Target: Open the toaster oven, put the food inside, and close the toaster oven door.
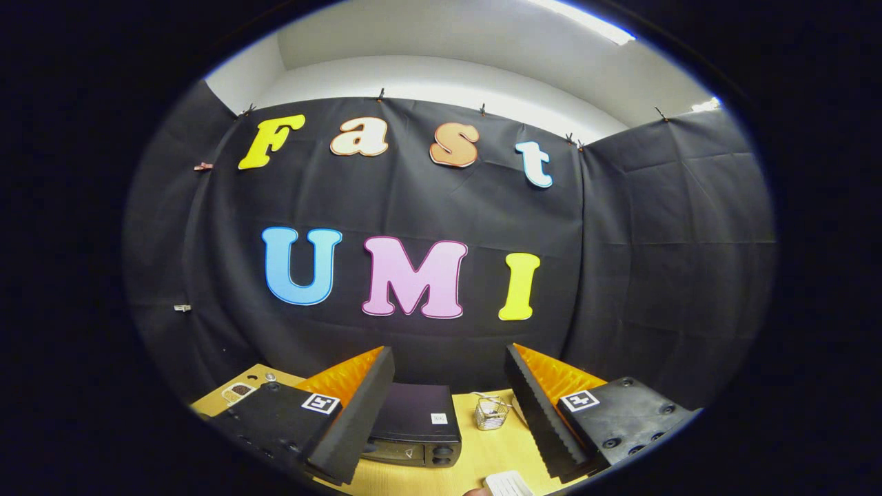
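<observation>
**Two fingers spread wide above the table, toaster oven sitting between them**

Two ridged black fingers of the gripper point(448, 406) are standing well apart, jaws spread and holding nothing, each backed by an orange panel and carrying a small square marker on its black mount.

Starting at the left, a corner of the wooden table point(482, 451) is showing beyond the left finger point(355, 420), and a small flat card point(239, 392) with a dark patch is lying on it, with a small round silver piece point(270, 377) just beside the card. The left finger is rising in front of that corner and is covering the left end of the toaster oven.

Moving toward the middle, the toaster oven point(417, 424) is sitting on the table between the fingers, closer to the left one. It is a dark box seen from above and in front, with a small white sticker on its top and two round knobs showing at the right end of its front. Its door is looking closed, though the left finger is hiding part of the front.

Just right of the oven, a small wire basket point(491, 413) is standing upright on the table, apart from the oven and near the right finger point(541, 413). What it is holding cannot be made out.

Nearer the camera, a white ribbed object point(508, 483) is lying at the table's near edge, inside the right finger.

Black cloth is hanging behind the table as the booth's wall.
</observation>
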A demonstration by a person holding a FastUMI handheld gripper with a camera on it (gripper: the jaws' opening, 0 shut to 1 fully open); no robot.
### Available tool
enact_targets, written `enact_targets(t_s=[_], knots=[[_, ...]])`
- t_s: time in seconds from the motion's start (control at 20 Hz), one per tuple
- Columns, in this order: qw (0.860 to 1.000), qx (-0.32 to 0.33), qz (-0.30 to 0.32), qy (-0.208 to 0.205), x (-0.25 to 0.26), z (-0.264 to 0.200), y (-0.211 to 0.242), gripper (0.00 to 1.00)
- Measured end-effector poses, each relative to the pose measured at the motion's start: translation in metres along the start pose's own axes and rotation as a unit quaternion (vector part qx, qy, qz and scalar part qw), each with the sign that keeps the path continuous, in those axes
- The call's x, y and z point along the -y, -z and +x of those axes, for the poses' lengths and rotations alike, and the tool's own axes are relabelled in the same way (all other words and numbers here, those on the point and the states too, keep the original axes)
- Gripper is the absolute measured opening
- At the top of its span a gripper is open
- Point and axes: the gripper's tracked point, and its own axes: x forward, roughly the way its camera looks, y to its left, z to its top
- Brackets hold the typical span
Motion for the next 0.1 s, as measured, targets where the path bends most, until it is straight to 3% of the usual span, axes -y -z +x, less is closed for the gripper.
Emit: enact_targets(t_s=[0.1], knots=[[1.0,-0.002,0.004,0.004,0.0033,0.0014,-0.0006,1.0]])
